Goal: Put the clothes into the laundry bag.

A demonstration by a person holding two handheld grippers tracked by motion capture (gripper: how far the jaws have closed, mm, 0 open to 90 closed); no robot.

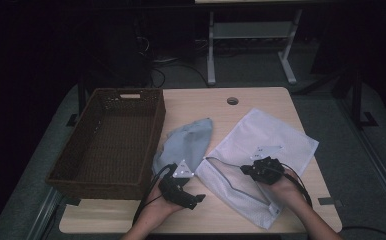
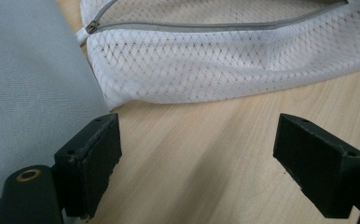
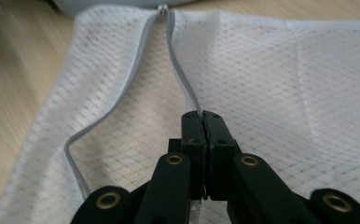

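Note:
A white mesh laundry bag point(image 1: 266, 142) lies on the right half of the wooden table point(image 1: 196, 102), its grey zipper opening point(image 1: 226, 175) gaping toward me. My right gripper point(image 1: 245, 170) is shut on the upper zipper edge point(image 3: 183, 79) of the bag point(image 3: 271, 84); the jaws meet around the grey tape point(image 3: 204, 116). A light grey-blue cloth point(image 1: 188, 142) lies crumpled left of the bag. My left gripper point(image 1: 197, 199) hovers low over bare wood near the front edge, open with nothing between its jaws point(image 2: 197, 140). The cloth point(image 2: 29, 93) sits by its left jaw and the bag point(image 2: 225, 60) lies ahead.
A deep brown wicker basket point(image 1: 153, 145) stands on the table's left side, beside the cloth. A round cable hole point(image 1: 232, 100) sits near the far edge. The zipper pull point(image 2: 92, 27) rests at the bag's corner next to the cloth. A white table frame point(image 1: 251, 35) stands beyond.

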